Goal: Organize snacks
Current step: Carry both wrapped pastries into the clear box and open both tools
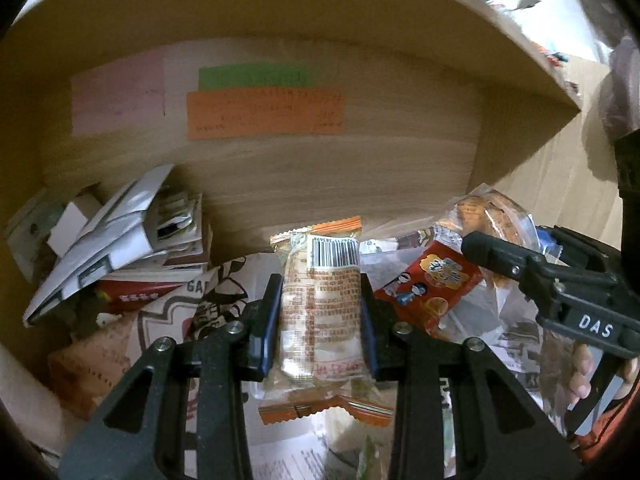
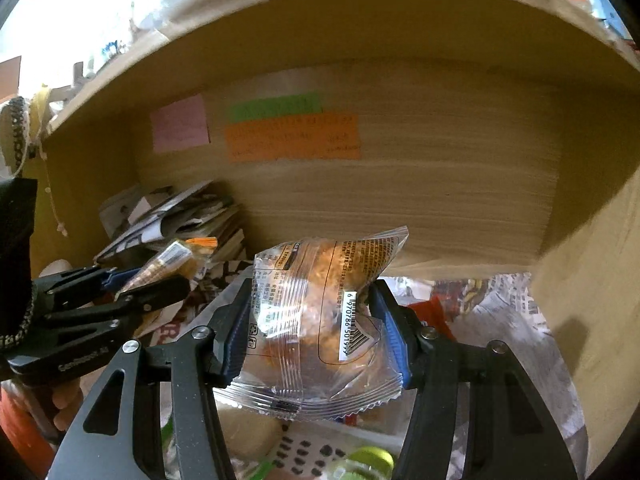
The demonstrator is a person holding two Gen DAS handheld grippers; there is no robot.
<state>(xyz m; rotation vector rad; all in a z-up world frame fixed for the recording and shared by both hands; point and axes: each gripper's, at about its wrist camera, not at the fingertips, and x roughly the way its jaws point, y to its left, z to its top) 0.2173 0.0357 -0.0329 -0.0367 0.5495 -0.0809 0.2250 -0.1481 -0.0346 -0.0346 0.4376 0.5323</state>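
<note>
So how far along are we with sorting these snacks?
Nothing looks sorted yet. In hand: left gripper holds an orange-edged snack pack; right gripper holds a clear-wrapped pastry. Left: the red snack packet and other wrappers still lie loose inside the wooden shelf.

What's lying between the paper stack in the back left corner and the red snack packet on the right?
In the left wrist view, the left gripper holds the orange-edged snack packet upright between the paper stack and the red snack packet.
</note>
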